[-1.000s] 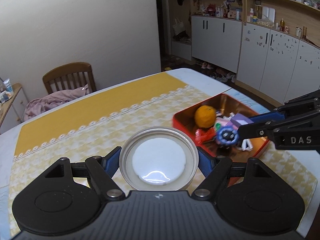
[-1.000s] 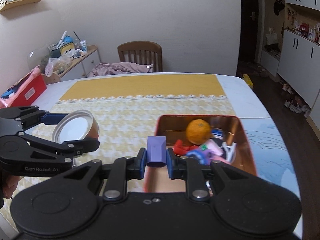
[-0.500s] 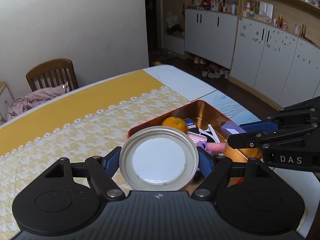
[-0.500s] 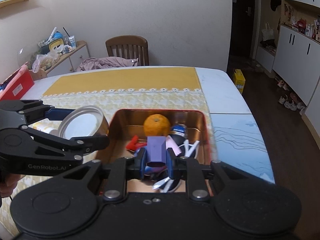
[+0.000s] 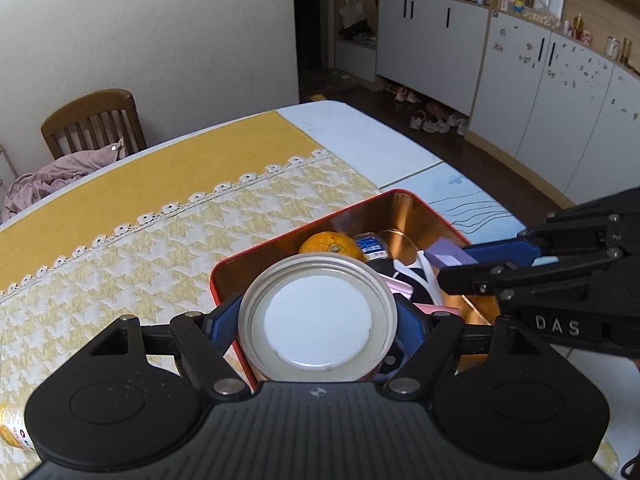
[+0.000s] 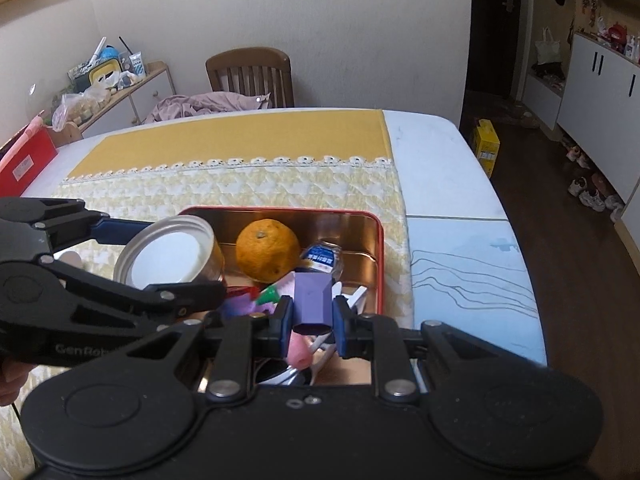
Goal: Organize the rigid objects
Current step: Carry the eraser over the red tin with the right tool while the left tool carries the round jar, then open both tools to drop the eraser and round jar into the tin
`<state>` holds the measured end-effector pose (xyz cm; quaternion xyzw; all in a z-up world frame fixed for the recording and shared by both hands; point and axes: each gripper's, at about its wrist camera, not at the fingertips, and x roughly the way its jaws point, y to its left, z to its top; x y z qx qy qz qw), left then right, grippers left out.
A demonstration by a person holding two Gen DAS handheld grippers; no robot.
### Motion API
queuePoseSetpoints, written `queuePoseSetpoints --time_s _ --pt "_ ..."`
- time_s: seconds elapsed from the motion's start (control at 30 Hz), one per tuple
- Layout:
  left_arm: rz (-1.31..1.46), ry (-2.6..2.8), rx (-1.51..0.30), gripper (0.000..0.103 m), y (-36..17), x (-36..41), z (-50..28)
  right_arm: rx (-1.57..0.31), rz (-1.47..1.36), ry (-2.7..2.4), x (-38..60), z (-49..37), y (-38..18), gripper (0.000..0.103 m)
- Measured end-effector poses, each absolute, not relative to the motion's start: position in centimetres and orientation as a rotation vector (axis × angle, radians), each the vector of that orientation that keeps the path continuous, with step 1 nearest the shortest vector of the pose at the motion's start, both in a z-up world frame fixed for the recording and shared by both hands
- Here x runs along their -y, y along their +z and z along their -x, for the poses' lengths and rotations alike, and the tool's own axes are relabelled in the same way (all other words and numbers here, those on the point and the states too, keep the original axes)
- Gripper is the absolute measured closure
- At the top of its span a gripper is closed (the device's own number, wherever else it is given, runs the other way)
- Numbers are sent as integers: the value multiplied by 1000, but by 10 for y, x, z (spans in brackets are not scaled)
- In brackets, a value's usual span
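My left gripper (image 5: 318, 320) is shut on a round metal can with a white top (image 5: 318, 320), held over the near left corner of the red tin box (image 5: 416, 200). The can also shows in the right wrist view (image 6: 168, 254). My right gripper (image 6: 312, 314) is shut on a purple block (image 6: 312, 294), held over the middle of the tin box (image 6: 376, 232). The purple block shows in the left wrist view (image 5: 450, 256) too. The tin holds an orange (image 6: 267, 250), a small bottle with a blue label (image 6: 322, 260) and several small colourful items.
A yellow and white patterned tablecloth (image 5: 180, 216) covers the table. A wooden chair with pink cloth (image 6: 250, 76) stands at the far side. A yellow-labelled item (image 5: 12, 426) lies at the near left. White cabinets (image 5: 540, 76) line the right wall.
Both grippers moved further over the tin box, which now lies closer beneath them. The can and the purple block stay held.
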<state>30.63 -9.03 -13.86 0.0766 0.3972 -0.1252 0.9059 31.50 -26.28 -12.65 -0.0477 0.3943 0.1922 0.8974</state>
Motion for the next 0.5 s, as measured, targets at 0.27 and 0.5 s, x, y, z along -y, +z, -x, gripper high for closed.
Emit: queuePoseSetpoints --time_s 0.27,0.5 --pt "-144 -229 -872 25 -151 90 -326 -852 153 455 261 -332 -136 83" --pt "-125 -224 -885 24 -158 88 -334 -855 237 492 259 -326 -142 83"
